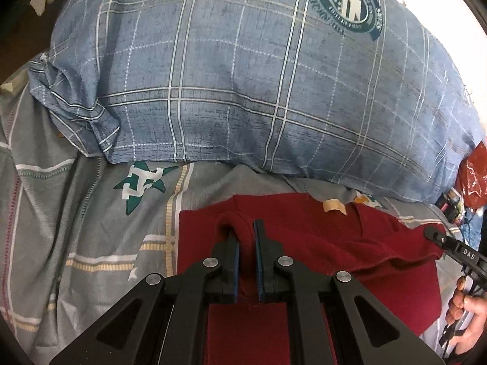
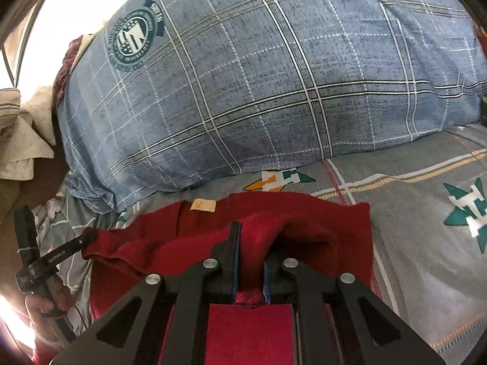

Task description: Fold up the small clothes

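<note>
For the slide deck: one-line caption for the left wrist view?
Left gripper pinches a fold of the red garment on the bed sheet, below the blue plaid pillow.

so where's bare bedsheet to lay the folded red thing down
Bare bedsheet lies past one side edge of the red garment, below the pillow. The pillow crowds the far edge, and both grippers sit mid-garment.

The garment is deep red with a beige label. The pillow is blue plaid with a green crest. The bedsheet is grey, striped, with green-white stars.
</note>
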